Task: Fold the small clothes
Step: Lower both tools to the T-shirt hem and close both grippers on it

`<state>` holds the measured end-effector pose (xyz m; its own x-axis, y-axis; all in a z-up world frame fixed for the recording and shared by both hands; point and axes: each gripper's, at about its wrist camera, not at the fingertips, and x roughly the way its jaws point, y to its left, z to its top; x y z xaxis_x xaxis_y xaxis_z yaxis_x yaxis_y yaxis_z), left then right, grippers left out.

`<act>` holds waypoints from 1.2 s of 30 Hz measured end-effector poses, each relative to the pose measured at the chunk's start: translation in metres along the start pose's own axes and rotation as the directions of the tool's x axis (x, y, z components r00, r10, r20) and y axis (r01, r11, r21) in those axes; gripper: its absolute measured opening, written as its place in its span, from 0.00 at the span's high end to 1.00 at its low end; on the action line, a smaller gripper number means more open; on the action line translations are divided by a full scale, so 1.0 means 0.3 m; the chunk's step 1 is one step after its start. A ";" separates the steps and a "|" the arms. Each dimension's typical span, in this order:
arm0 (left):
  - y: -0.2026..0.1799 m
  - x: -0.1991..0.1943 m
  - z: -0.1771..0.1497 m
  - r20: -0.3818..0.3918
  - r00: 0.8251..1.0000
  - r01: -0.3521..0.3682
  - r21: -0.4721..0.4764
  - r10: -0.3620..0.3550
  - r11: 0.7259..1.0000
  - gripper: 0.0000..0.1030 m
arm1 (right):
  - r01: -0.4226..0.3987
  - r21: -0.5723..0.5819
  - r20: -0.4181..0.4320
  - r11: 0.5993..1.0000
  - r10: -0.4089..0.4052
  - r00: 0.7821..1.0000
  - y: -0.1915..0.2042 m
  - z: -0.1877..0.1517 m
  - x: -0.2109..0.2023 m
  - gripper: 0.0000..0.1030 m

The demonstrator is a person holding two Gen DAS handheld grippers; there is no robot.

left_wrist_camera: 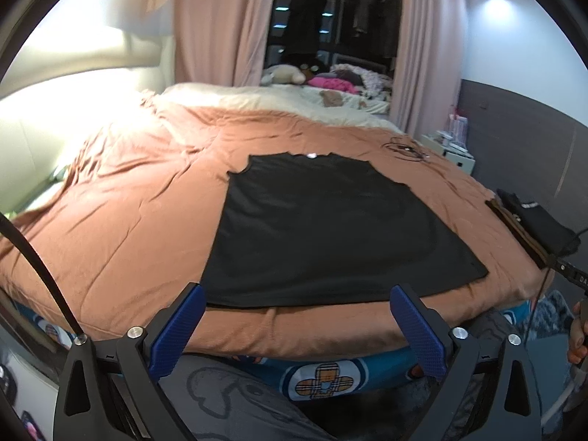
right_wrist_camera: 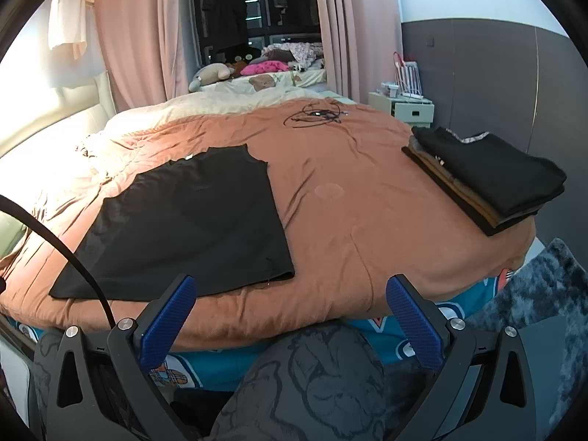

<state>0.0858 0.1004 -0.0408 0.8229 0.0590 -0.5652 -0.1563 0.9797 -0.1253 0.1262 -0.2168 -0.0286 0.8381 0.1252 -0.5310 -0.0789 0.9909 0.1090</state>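
Observation:
A black sleeveless top (left_wrist_camera: 323, 228) lies spread flat on the brown quilt (left_wrist_camera: 128, 220), its hem toward the near bed edge and its neckline away from me. The right wrist view shows the same top (right_wrist_camera: 191, 220) left of centre. My left gripper (left_wrist_camera: 297, 296) hangs open just short of the hem, its blue pads wide apart with nothing between them. My right gripper (right_wrist_camera: 292, 288) is also open and empty, held off the bed's near edge, to the right of the top's lower right corner.
A stack of folded clothes (right_wrist_camera: 488, 180) sits at the bed's right edge, also seen in the left wrist view (left_wrist_camera: 529, 220). Tangled cables (right_wrist_camera: 316, 114) lie on the far quilt. A white nightstand (right_wrist_camera: 404, 106) stands by the grey wall. The person's knee (right_wrist_camera: 319, 378) is below the grippers.

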 end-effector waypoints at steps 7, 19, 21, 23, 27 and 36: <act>0.105 0.121 -0.004 -0.079 0.995 -0.060 -0.072 0.055 0.996 0.26 | -0.040 0.026 -0.055 0.999 0.041 0.998 -0.021 0.026 0.111 0.19; 0.250 0.323 -0.043 -0.234 0.966 -0.146 -0.168 0.105 0.975 0.56 | -0.087 0.107 -0.192 0.990 0.106 0.976 -0.108 0.068 0.310 0.41; 0.270 0.355 -0.047 -0.253 0.961 -0.163 -0.180 0.114 0.970 0.57 | -0.096 0.127 -0.215 0.987 0.122 0.969 -0.123 0.080 0.341 0.45; 0.291 0.383 -0.052 -0.268 0.955 -0.179 -0.193 0.123 0.965 0.57 | -0.103 0.148 -0.234 0.984 0.136 0.963 -0.137 0.090 0.366 0.47; 0.319 0.431 -0.062 -0.302 0.944 -0.199 -0.209 0.131 0.957 0.60 | -0.109 0.178 -0.249 0.978 0.152 0.956 -0.167 0.114 0.404 0.48; 0.348 0.484 -0.075 -0.331 0.940 -0.172 -0.266 0.077 0.948 0.67 | -0.144 0.322 -0.263 0.936 0.234 0.936 -0.294 0.099 0.452 0.48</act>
<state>0.1768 0.2070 -0.1542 0.5808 0.0677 -0.8113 -0.4350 0.8681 -0.2390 0.2629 -0.2888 -0.0854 0.6237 0.3623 -0.6926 -0.0208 0.8935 0.4486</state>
